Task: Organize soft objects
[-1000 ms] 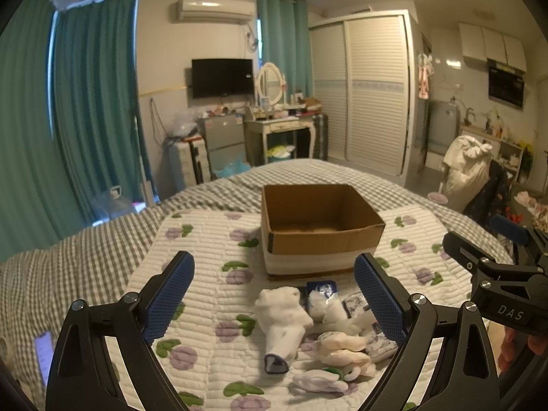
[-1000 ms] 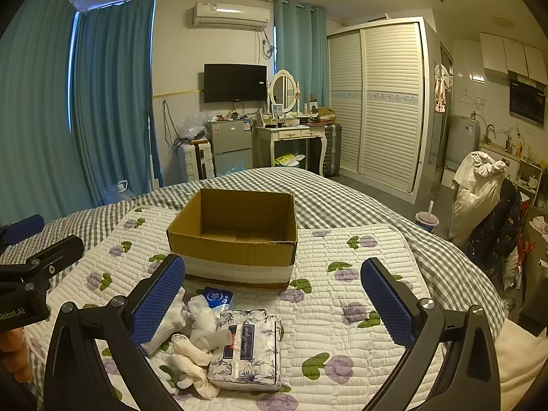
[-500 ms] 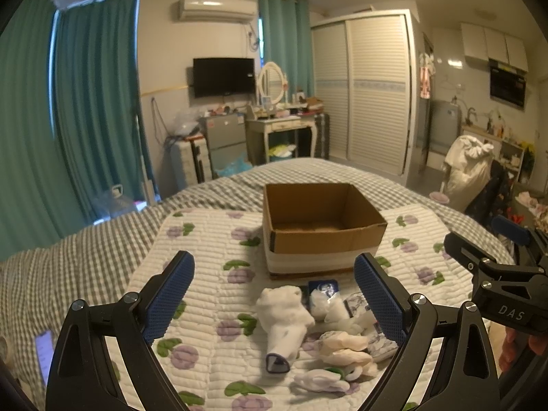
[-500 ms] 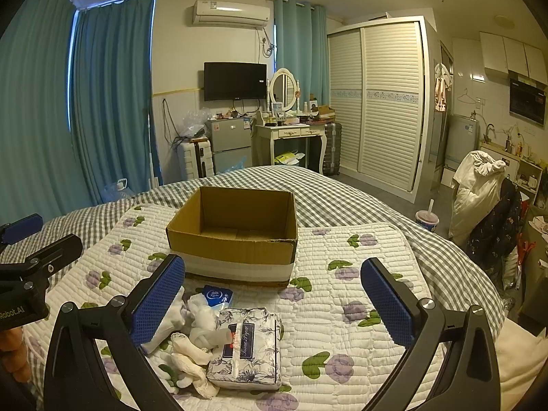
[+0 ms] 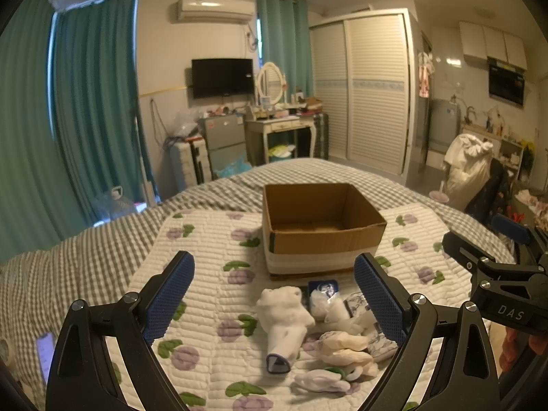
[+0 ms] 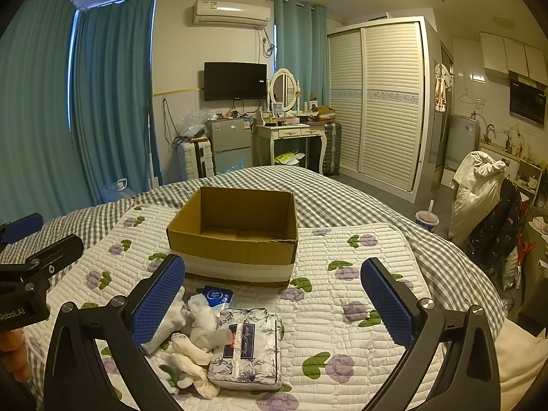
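An open cardboard box stands on a quilted floral mat on the bed; its visible floor is bare. In front of it lies a pile of soft things: a rolled white sock, several pale socks, a floral tissue pack and a small blue tissue packet. My left gripper is open and empty, hovering above the pile. My right gripper is open and empty above the tissue pack. Each gripper shows at the edge of the other's view.
The floral mat lies on a grey checked bedspread. A phone lies at the bed's left edge. Beyond the bed are a dresser, a wardrobe and a chair with clothes.
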`<state>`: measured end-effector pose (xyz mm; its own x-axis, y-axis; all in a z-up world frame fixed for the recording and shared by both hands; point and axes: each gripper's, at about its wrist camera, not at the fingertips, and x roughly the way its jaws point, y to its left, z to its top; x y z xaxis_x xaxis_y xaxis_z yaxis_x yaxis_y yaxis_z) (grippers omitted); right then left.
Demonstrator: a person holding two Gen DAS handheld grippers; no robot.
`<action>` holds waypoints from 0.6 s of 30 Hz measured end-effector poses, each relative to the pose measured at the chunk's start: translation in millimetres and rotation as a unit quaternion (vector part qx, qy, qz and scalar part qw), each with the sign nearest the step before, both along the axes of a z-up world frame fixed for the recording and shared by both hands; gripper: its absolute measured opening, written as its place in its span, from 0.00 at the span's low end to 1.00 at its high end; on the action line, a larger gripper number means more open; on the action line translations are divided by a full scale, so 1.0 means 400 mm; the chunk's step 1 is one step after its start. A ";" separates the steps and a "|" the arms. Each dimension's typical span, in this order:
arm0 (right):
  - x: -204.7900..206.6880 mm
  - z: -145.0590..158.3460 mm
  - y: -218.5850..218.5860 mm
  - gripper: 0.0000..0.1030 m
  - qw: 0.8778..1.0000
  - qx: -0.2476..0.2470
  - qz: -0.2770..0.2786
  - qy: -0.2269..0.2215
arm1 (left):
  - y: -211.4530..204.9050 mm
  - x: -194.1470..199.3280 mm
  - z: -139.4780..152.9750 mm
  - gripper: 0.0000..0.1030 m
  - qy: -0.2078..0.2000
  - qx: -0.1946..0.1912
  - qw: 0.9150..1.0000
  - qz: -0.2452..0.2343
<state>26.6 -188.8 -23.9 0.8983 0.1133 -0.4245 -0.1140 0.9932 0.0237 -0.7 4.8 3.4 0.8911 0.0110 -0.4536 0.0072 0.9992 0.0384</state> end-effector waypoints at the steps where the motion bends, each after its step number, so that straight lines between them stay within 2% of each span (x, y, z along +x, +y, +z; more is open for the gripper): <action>1: -0.002 0.004 0.002 1.00 1.000 -0.001 0.000 0.000 | 0.000 0.000 0.000 0.93 0.000 0.001 1.000 0.000; 18: 0.000 0.006 0.010 1.00 1.000 -0.003 0.004 0.003 | -0.001 0.000 -0.001 0.93 0.000 0.003 1.000 -0.001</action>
<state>26.8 -184.6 -21.5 0.8949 0.1177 -0.4304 -0.1212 0.9924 0.0194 -0.8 4.4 3.0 0.8907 0.0122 -0.4544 0.0090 0.9990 0.0444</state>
